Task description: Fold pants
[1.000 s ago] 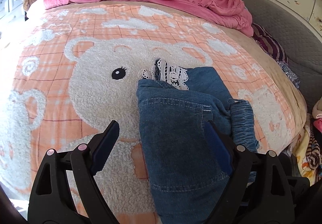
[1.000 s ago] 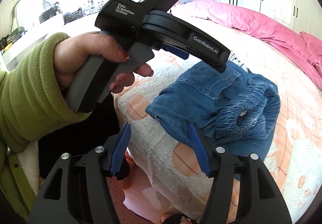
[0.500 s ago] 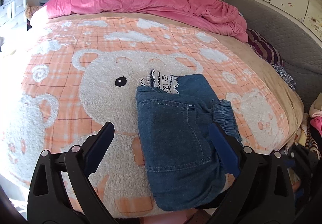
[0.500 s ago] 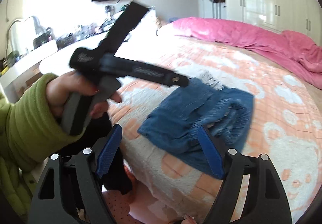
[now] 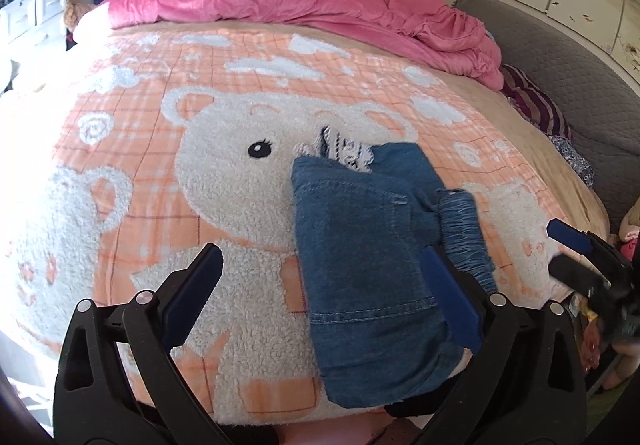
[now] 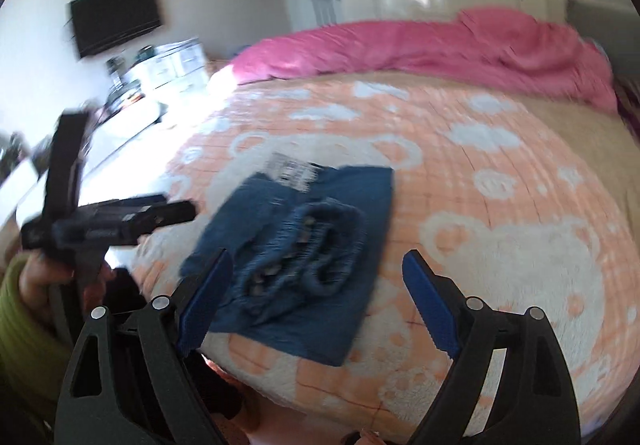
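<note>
The blue denim pants point(image 5: 372, 265) lie folded into a compact stack near the front edge of the bed, with a gathered waistband point(image 5: 464, 233) on the right and white lace trim point(image 5: 340, 149) at the far end. They also show in the blurred right wrist view point(image 6: 304, 249). My left gripper point(image 5: 324, 285) is open and empty, held above the bed's front edge with the pants between its jaws' line of sight. My right gripper point(image 6: 316, 305) is open and empty, back from the pants.
The pants rest on an orange and white bear blanket point(image 5: 180, 173). A pink duvet point(image 5: 300, 5) is bunched at the far side. A grey headboard point(image 5: 568, 85) and striped pillow point(image 5: 536, 105) are at the right. White drawers point(image 5: 32, 13) stand at the left.
Both grippers have pulled back and away from the folded pants. The right gripper swung right and opened wider. The pants have stayed in place on the bed.
</note>
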